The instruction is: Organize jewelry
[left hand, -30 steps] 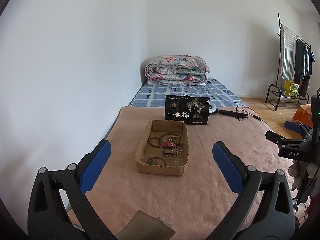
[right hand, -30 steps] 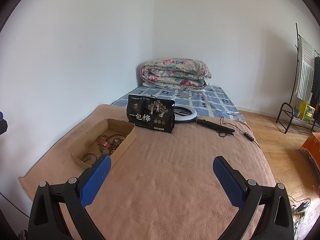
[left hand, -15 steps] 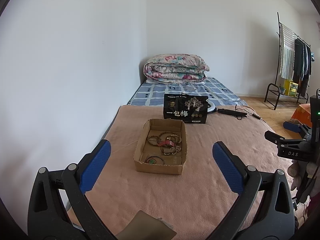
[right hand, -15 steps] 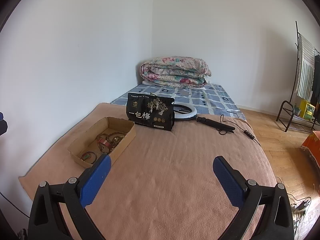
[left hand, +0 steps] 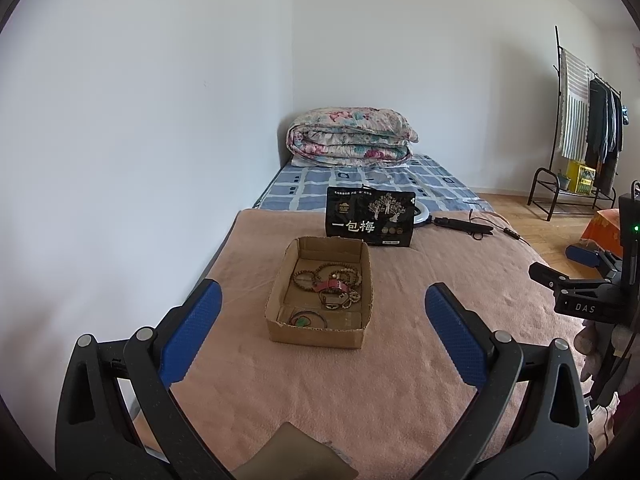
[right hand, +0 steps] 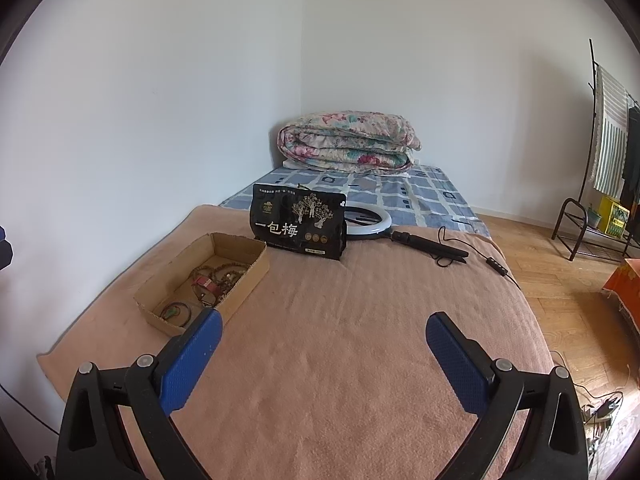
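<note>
Left wrist view: cardboard box (left hand: 320, 292) nearer than before; both claws wide open, empty.

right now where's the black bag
In both views the black bag stands on the pink blanket, just behind the cardboard box of jewelry.

I get soft, even daylight in both views, brightest on the white wall (left hand: 400, 60). Shadows on the blanket (right hand: 340, 340) are faint. No glare. Focus is sharp centrally; fisheye bending curves the edges, and black vignette fills the corners.
</note>
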A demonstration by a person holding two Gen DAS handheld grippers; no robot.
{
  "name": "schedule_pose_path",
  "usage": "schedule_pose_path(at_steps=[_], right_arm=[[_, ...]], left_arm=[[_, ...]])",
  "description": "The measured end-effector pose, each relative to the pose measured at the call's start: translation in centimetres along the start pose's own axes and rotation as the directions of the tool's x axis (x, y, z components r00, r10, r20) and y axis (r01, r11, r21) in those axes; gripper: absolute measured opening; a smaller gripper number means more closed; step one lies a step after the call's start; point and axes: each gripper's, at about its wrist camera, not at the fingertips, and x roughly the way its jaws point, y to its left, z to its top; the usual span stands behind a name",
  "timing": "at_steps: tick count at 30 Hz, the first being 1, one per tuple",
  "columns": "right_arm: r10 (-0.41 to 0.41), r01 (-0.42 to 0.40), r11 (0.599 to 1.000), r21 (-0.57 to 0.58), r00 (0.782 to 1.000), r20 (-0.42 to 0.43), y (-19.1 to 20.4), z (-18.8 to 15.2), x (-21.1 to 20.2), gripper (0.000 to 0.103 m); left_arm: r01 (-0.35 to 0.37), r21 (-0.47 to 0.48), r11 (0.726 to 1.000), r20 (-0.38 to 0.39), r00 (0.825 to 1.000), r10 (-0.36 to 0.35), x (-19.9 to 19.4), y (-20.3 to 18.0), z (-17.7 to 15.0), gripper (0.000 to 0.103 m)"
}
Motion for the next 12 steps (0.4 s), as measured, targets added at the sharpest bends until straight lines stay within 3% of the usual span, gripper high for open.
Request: schedule_pose_path(at_steps=[12], right_arm=[[-0.006,0.006,1.000,0.010,1.000,-0.010,-0.57,-0.44,0.29,0.103]], left_arm=[[-0.021,-0.008,1.000,0.015,1.000,0.021,-0.08,-0.19,-0.28,0.103]])
